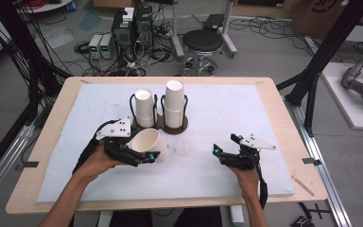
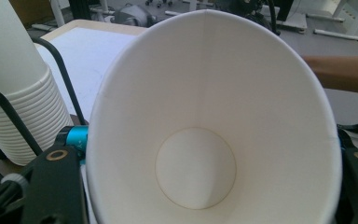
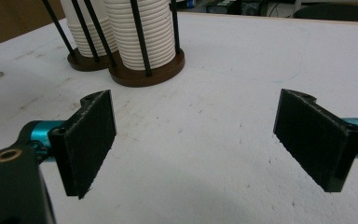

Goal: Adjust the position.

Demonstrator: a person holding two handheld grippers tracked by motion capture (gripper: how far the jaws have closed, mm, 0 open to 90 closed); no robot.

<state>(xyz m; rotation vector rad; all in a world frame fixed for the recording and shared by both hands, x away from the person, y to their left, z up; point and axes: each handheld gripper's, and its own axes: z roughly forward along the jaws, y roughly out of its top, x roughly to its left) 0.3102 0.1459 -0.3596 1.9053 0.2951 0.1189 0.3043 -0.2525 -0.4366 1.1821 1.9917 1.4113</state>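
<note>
Paper cup (image 1: 149,142), single, white, lies tipped on its side in the left gripper (image 1: 144,157), jaws pinched on its wall near the base, mouth toward the camera and nothing inside. Judged light, thin-walled, easily crushed; best held lightly low on the wall, not at the rim. Right gripper (image 1: 227,153) low over the white mat (image 1: 264,118), jaws spread wide, nothing between them. Beyond the held cup, two wire holders (image 1: 174,124) on brown bases, each with nested white cups: left stack (image 1: 144,108) shorter, right stack (image 1: 174,103) taller.
</note>
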